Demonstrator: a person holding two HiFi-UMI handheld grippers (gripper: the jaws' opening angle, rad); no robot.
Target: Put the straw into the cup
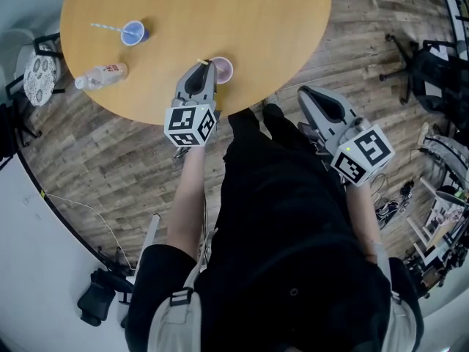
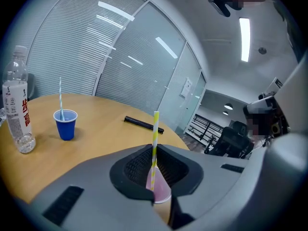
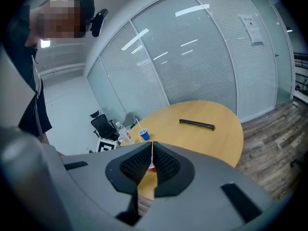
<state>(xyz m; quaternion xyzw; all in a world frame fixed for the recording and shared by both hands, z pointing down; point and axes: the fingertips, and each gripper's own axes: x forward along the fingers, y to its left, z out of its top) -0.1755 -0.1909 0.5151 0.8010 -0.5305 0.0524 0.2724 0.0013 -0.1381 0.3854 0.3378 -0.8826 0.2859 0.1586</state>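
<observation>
My left tongs [image 2: 154, 159] pinch the striped straw [image 2: 155, 129]; my right tongs [image 3: 151, 146] are closed, empty. Pushing askew could tip the pink cup [image 2: 162, 191] just ahead.

Yellow-striped straw [image 2: 155, 134] upright (nearly vertical), lower end at pink cup [image 2: 161, 190].

Hand-held gripper [image 3: 151, 143] jaws together, round table [image 3: 216, 138], blue cup [image 3: 144, 135], black bar [image 3: 197, 124].

Overhead; two low views across table [image 1: 242, 20]
</observation>
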